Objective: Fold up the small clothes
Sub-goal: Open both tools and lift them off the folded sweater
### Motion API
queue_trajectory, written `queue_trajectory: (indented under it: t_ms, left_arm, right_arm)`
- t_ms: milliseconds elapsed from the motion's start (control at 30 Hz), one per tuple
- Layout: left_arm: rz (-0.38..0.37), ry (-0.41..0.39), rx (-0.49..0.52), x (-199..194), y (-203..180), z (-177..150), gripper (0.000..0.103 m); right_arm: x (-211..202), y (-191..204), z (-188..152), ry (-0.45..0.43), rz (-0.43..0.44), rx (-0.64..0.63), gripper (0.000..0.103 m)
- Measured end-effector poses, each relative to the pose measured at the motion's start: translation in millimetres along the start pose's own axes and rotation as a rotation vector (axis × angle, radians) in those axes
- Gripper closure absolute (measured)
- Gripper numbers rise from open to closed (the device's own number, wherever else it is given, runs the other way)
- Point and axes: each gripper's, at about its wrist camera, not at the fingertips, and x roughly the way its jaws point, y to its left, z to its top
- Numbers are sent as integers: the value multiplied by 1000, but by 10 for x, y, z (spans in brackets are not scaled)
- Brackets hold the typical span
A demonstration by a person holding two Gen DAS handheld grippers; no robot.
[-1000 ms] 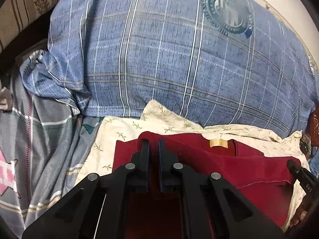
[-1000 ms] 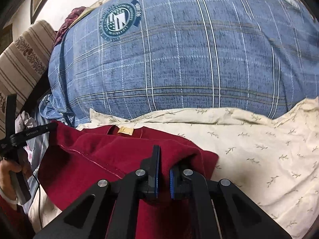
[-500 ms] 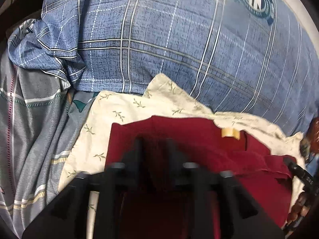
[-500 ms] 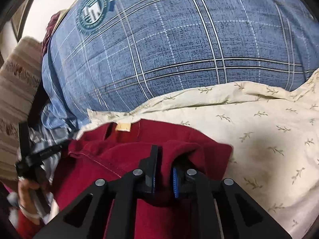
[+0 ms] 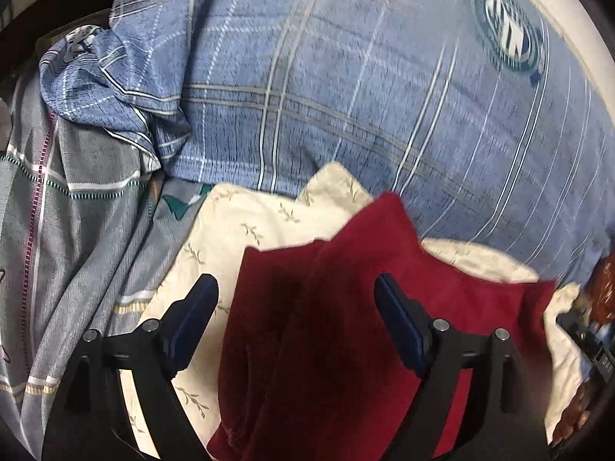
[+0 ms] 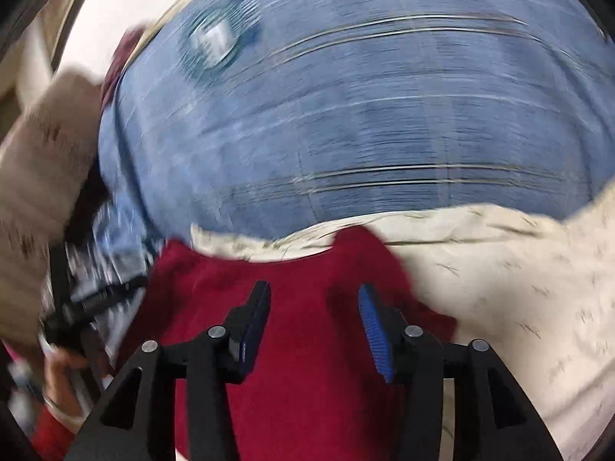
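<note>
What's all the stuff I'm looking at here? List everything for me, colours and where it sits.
red garment: one, dark red, lying on the cream cloth, below both grippers
cream cloth: one, cream with small leaf sprigs, spread under the red garment
blue plaid bedding: one big bulging piece, blue with pale lines and a round badge, behind the cream cloth
grey striped sheet: one, grey with white and pink stripes, at the left of the left wrist view
beige patterned cushion: one, beige, blurred, at the left edge of the right wrist view
left gripper: one, black with blue pads, jaws open, empty
right gripper: one, black with blue pads, jaws open, empty
</note>
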Motion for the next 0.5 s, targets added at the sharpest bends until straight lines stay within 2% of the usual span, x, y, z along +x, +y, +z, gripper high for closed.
queue_trajectory:
  t_ms: [100, 133, 200, 300, 400, 500]
  left_arm:
    - [45, 39, 42, 127, -31, -64, 20]
    - [58, 55, 51, 179, -22, -88, 20]
    - [63, 73, 51, 242, 6, -116, 20]
    - [56, 80, 33, 249, 61, -114, 20]
    - [59, 54, 32, 133, 80, -97, 20]
    - [47, 24, 37, -18, 82, -95, 20]
  right_arm:
    - [356, 26, 3, 64, -130, -52, 65]
    - [485, -78, 5, 84, -227, -47, 66]
    - [613, -324, -5, 114, -326, 1, 63]
    - [603, -662, -37, 136, -250, 150, 63]
    - [263, -550, -66, 68, -266, 102, 61]
    - [-63, -334, -156, 37, -206, 37, 61]
